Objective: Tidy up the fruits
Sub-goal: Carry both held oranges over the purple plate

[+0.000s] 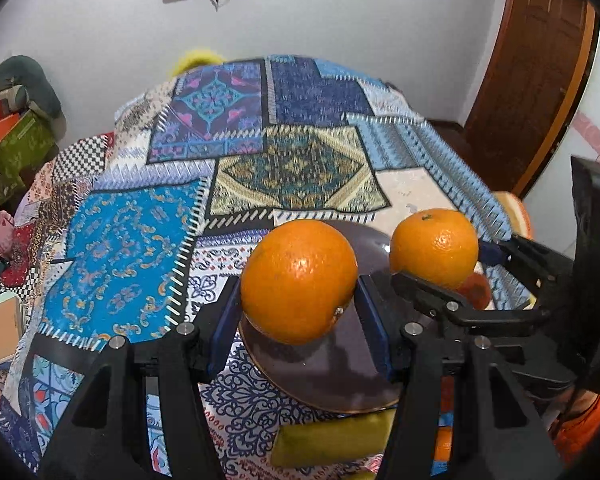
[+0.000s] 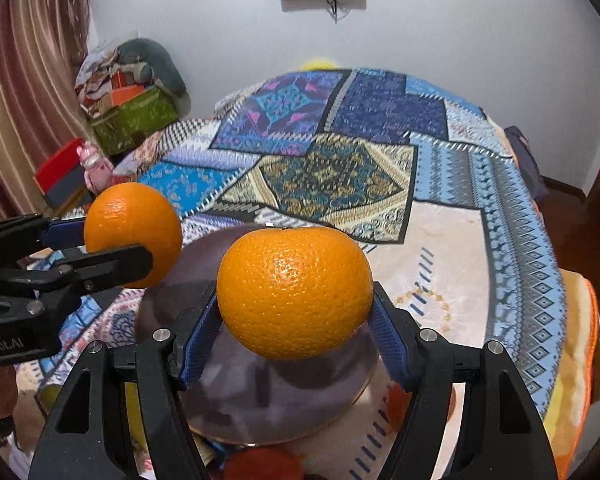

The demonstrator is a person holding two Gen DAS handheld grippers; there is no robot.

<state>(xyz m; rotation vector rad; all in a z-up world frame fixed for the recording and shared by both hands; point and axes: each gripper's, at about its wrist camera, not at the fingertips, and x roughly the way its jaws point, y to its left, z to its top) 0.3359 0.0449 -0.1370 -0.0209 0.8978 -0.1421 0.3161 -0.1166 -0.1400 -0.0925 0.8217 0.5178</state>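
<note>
While each of your grippers, left gripper [image 1: 298, 300] and right gripper [image 2: 294, 316], pinches an orange between its fingers, the plate [image 1: 340, 384] lies directly below both.

My two wrist cameras, both tilted down at the bed.

Each looks close along its own fingers; both share the dark plate [image 1: 340, 376] [image 2: 284, 404], patchwork quilt [image 1: 292, 160] [image 2: 340, 168] and far wall [image 1: 340, 20] [image 2: 460, 32].

We are in a home bedroom: a patchwork quilt [image 1: 292, 152] covers the bed, a curtain [image 2: 24, 92] hangs beside piled bedding and boxes [image 2: 132, 92], near a wooden door [image 1: 532, 92].
</note>
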